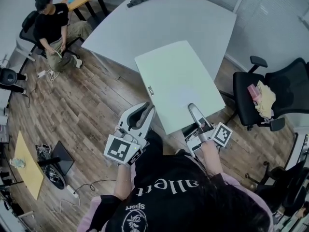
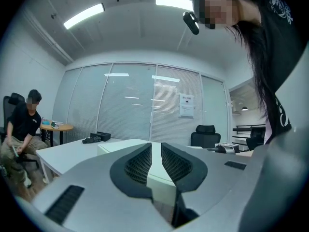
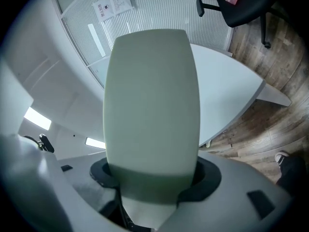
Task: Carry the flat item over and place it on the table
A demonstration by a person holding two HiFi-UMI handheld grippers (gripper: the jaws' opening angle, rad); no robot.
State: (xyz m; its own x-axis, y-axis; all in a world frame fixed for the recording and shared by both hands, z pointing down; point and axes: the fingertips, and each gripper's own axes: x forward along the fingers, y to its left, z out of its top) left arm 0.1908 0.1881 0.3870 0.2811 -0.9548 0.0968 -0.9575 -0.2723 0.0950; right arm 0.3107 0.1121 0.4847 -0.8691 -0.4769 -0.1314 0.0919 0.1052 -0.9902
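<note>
You are holding the flat box (image 1: 178, 81) out in front of you, its far end overlapping the near edge of the table (image 1: 145, 28). Your right gripper (image 1: 193, 111) is sitting at the box's near edge, with the box between its jaws. Your left gripper (image 1: 145, 114) is sitting at the box's near left corner. An office chair (image 1: 251, 98) is standing to the right of the box. A seated person (image 1: 53, 28) is sitting far left, beyond the table's left corner.

Your head camera steeply above the table (image 1: 159, 28), left gripper's (image 2: 156, 161) level across it, right gripper's (image 3: 154, 175) close along the flat item (image 3: 152, 105)
</note>
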